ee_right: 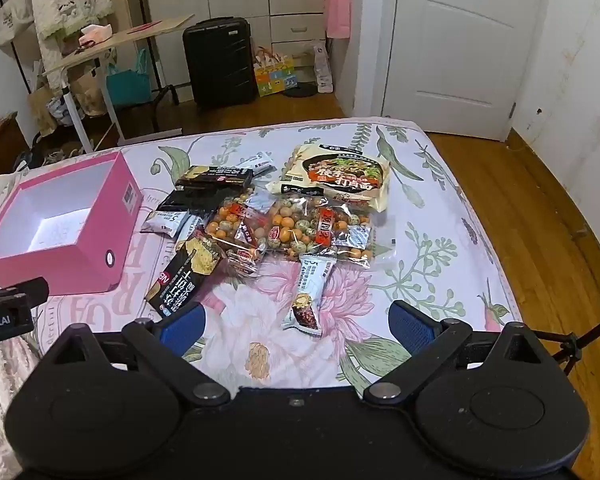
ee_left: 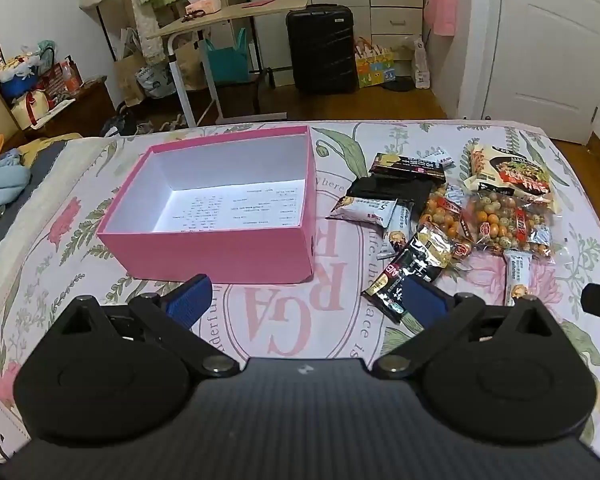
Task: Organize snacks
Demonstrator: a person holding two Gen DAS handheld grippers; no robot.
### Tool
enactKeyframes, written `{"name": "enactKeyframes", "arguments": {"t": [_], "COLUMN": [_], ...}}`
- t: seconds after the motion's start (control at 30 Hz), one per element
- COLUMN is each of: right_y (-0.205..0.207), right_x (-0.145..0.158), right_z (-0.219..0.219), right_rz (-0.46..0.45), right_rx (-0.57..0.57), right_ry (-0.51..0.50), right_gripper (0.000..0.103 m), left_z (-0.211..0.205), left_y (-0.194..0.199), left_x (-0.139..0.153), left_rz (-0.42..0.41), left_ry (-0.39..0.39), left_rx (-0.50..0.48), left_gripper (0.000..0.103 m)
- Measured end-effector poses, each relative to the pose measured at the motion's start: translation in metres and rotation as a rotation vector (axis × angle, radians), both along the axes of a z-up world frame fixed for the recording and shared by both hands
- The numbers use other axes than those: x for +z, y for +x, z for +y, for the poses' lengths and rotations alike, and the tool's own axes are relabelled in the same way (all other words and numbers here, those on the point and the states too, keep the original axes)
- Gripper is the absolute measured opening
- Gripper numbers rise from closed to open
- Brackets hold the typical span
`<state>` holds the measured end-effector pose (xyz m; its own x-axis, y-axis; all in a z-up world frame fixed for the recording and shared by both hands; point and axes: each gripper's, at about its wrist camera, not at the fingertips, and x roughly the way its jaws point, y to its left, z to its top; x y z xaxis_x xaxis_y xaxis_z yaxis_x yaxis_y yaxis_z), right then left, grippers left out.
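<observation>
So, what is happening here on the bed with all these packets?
Someone is about to sort snacks into the open pink cardboard box, which holds only a printed sheet so far. The pile of snack packets lies loose on the floral bedsheet, beside the box. Both handheld tools hover above the bed: the left gripper near the box, the right gripper over a white snack bar wrapper. Their blue fingers are wide apart, and nothing is picked up yet.
</observation>
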<state>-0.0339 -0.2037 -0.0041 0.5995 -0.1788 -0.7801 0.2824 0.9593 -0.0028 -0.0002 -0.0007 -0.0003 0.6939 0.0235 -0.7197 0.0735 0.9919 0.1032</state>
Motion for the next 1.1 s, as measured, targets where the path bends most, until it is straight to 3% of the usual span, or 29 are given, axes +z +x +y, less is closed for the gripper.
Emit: {"name": "enactKeyframes", "arguments": {"t": [1.1], "right_y": [0.008], "right_x": [-0.007], "right_z": [0.006], "right_rz": [0.006], "right_rx": [0.021], "right_ry": [-0.033], "right_gripper": [0.1], "left_z": [0.002], "left_y": [0.005], "left_x": [-0.01], "left_rz": [0.083], "left_ry": [-0.066], "left_rx": [-0.041], "left_gripper": [0.102]}}
